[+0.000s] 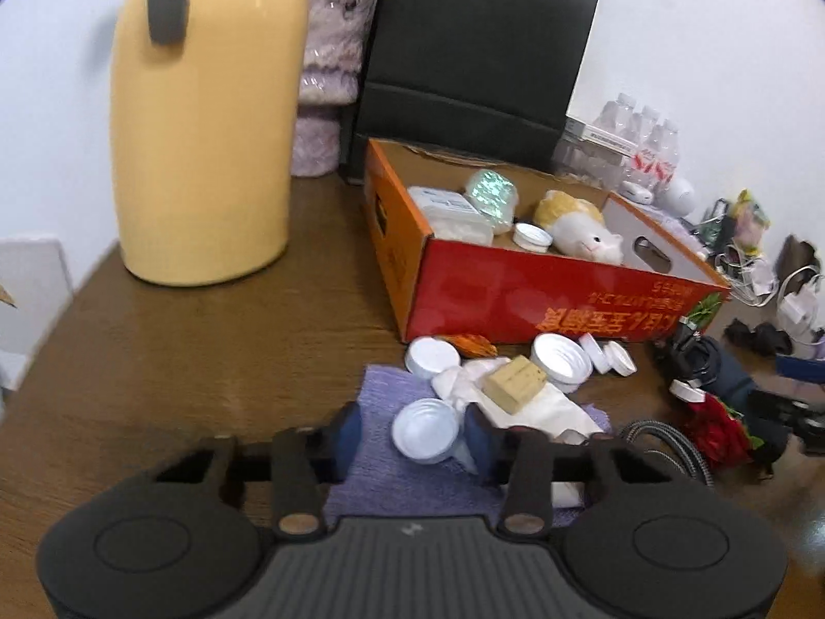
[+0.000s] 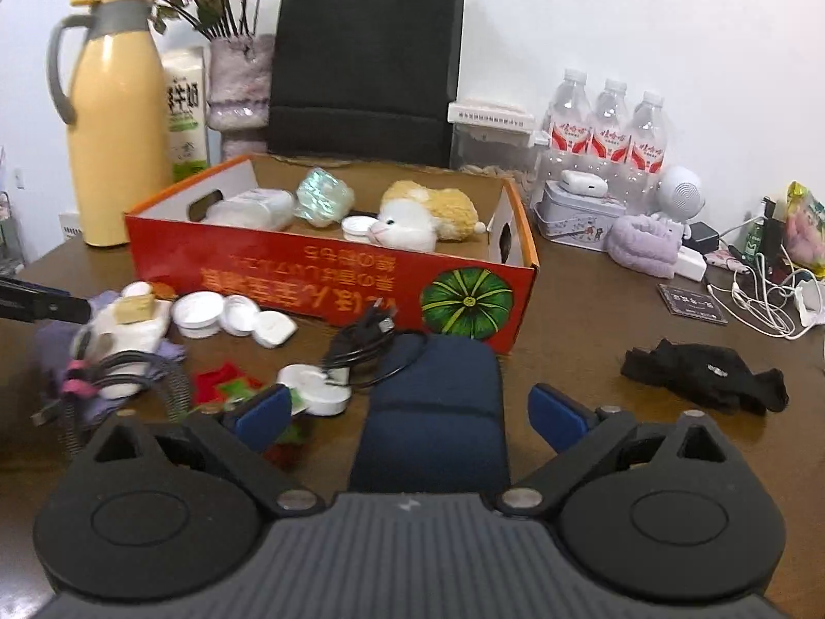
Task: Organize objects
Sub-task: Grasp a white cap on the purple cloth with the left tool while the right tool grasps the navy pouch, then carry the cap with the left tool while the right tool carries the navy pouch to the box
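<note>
Between left gripper (image 1: 412,433) fingers, half spread: small white tin (image 1: 426,430) on purple cloth (image 1: 384,469), not yet clamped; right gripper (image 2: 407,412) wide, empty, over navy pouch (image 2: 435,412). Step: gathering loose items. Next: pinch tin, lift into red box (image 1: 515,294) near table's back edge

From my left wrist view, the tall yellow thermos jug (image 1: 206,118) runs off the top edge, so I can't see its lid. The black paper shopping bag (image 1: 474,56) hides the wall behind the red cardboard box (image 1: 541,294). My left blue fingers (image 1: 348,433) are half buried behind the gripper body. On the right view, the pile on the purple cloth (image 2: 56,356) is smeared by blur; I can't tell items apart.
</note>
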`<state>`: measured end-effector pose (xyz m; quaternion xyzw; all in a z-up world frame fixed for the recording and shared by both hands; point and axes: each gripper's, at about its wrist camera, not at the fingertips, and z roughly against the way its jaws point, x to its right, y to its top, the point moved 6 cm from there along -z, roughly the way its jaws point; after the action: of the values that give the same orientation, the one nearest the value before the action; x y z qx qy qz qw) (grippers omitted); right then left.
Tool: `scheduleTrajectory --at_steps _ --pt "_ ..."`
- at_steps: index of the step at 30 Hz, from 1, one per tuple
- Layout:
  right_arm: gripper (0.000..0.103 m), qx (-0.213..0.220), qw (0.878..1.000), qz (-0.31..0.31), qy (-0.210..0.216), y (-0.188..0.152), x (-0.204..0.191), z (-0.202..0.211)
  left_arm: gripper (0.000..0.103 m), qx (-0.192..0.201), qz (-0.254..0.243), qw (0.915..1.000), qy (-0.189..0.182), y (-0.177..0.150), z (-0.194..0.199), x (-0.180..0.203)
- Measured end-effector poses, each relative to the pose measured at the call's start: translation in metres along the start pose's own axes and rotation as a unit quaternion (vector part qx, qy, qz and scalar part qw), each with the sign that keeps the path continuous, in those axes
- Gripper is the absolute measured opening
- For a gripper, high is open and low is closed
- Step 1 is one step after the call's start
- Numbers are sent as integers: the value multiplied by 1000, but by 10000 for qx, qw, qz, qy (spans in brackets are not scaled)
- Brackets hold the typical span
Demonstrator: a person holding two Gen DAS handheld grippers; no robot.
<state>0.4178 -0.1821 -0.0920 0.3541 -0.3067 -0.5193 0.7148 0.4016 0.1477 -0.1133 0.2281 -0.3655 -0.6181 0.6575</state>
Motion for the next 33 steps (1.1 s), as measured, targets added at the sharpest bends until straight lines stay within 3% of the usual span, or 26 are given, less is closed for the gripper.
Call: scheduleTrajectory --at_steps 2,5,11,14,16,20,23,28,33 --pt "78 -144 9999 -86 9 -1 3 -15 27 33 -39 10000 13 -2 -1 0" --pt "69 -207 9992 -321 -106 -7 9 -32 27 164 -93 9997 142 -3 0 -2" --pt "70 -166 9995 -165 -214 -9 10 -41 27 238 -41 9989 410 -1 2 -5" --pt "64 -244 9989 -394 -115 -7 15 -38 27 226 -100 9952 948 -4 17 0" --pt "60 -331 9979 -549 -84 -10 18 -25 27 439 -205 9928 1094 -8 41 11" --pt "60 -329 9978 -542 -199 -43 16 31 27 809 1 9939 750 -37 105 41" --pt "59 -275 9978 -562 -222 -72 7 73 27 811 -6 9945 666 -64 136 67" --pt "59 -210 9981 -506 265 -96 -20 134 27 731 -188 9968 252 -88 161 110" --pt "59 205 9974 -509 469 -84 -29 162 27 877 -310 9953 253 -80 167 121"
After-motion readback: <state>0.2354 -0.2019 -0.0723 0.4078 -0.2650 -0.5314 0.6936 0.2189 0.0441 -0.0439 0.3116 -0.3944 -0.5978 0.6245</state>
